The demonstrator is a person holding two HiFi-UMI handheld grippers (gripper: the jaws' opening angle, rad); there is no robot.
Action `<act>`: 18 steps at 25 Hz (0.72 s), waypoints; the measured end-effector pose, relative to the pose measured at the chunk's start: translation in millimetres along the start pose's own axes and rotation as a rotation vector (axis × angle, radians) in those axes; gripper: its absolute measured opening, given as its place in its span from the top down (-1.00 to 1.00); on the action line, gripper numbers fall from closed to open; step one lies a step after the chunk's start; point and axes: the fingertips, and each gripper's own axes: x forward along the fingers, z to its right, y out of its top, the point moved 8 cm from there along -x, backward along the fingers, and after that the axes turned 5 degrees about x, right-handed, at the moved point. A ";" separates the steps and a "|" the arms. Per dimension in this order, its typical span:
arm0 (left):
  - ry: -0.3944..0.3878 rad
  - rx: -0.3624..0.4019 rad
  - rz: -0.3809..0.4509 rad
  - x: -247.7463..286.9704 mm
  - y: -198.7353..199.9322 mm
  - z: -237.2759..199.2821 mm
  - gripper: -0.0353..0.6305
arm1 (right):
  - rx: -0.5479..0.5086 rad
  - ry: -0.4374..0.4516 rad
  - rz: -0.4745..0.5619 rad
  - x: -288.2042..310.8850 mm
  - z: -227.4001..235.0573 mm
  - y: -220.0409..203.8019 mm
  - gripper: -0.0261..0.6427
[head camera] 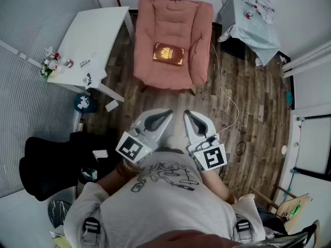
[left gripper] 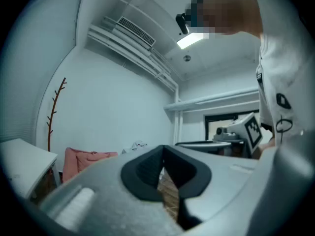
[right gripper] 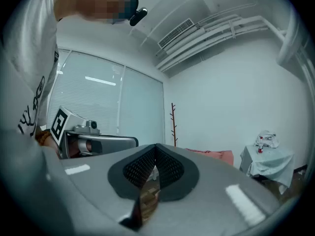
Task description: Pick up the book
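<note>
A dark red book point(head camera: 168, 53) with a gold emblem lies flat on the seat of the pink armchair point(head camera: 155, 74), well ahead of me in the head view. My left gripper point(head camera: 169, 112) and right gripper point(head camera: 186, 113) are held side by side close to my body, pointing level toward the chair, a good way short of it. Both are shut with nothing between the jaws. In the left gripper view my left gripper point(left gripper: 163, 149) points past the armchair point(left gripper: 84, 159); the book is hidden there. In the right gripper view my right gripper point(right gripper: 155, 147) has the chair point(right gripper: 214, 155) low behind it.
A white table point(head camera: 98, 35) with small items and papers stands to the chair's left. A stand draped in pale blue cloth point(head camera: 248, 27) is at the chair's right. A white cable point(head camera: 227, 99) trails over the wooden floor. Black bags point(head camera: 51, 161) lie at my left.
</note>
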 end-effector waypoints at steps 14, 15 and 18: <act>0.003 -0.011 -0.010 24.1 -5.1 14.5 0.88 | 0.011 0.008 0.001 -17.3 23.6 1.1 0.91; 0.002 -0.011 -0.012 27.7 -5.6 15.9 0.88 | 0.009 0.002 -0.009 -19.0 26.6 0.5 0.91; 0.002 -0.010 -0.016 38.1 -7.5 20.8 0.88 | 0.010 0.012 0.004 -22.8 34.8 3.8 0.91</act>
